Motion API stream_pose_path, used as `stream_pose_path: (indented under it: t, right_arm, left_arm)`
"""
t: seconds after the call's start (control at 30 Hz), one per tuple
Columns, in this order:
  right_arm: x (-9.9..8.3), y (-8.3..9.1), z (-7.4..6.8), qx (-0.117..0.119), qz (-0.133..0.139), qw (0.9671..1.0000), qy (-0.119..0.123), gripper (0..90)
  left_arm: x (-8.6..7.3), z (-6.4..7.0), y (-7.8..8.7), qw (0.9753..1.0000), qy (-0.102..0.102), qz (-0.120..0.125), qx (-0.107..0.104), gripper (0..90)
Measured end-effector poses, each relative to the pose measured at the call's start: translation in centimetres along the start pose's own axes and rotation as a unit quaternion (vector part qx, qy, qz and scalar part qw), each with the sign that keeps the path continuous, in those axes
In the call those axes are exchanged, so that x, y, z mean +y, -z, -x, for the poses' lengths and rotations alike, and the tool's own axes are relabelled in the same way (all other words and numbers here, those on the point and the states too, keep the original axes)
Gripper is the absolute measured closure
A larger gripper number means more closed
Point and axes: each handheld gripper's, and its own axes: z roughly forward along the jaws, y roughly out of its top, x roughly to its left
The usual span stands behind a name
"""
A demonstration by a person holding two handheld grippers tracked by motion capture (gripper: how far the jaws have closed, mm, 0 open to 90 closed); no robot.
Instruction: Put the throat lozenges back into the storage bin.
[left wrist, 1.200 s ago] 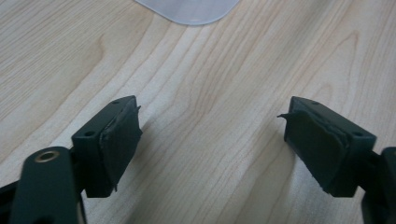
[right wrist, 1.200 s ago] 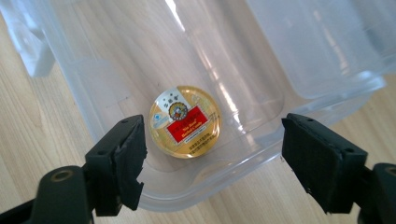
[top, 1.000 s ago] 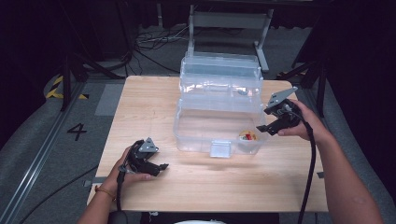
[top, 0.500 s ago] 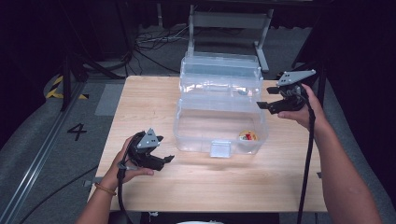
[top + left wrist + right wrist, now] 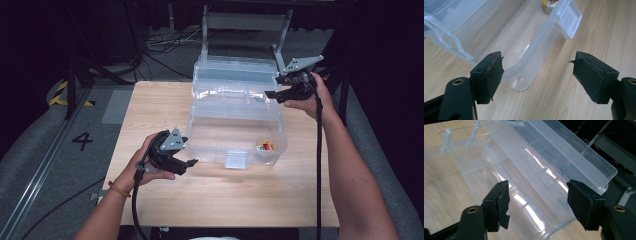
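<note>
Bright overhead light falls evenly on the table (image 5: pixel 150 107), while the room around it sinks into near black. White glare streaks the clear plastic box (image 5: pixel 534 187) (strongest in the right gripper view). Shadows are soft.

A light wooden table (image 5: pixel 150 110) carries a clear plastic storage box (image 5: pixel 235 132), standing right of the table's centre.

The clear box (image 5: pixel 235 120) fills mid-table; bare wood lies free before the left gripper (image 5: pixel 181 160)
</note>
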Motion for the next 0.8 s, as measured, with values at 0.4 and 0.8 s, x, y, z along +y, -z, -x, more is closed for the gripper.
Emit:
stream_pose_path:
  t: [0.4,0.8]
  right_arm:
    - [1.4,-3.6,1.9,0.015,-0.031,0.9994,0.001,43.7]
    - [1.6,-6.6,1.2,0.046,-0.071,0.9961,0.026,54.4]
  left_arm:
    - [2.3,-0.4,-4.0,0.9984,-0.030,-0.039,-0.028,40.7]
    - [2.5,-0.8,-5.8,0.9951,-0.045,-0.081,-0.035,57.8]
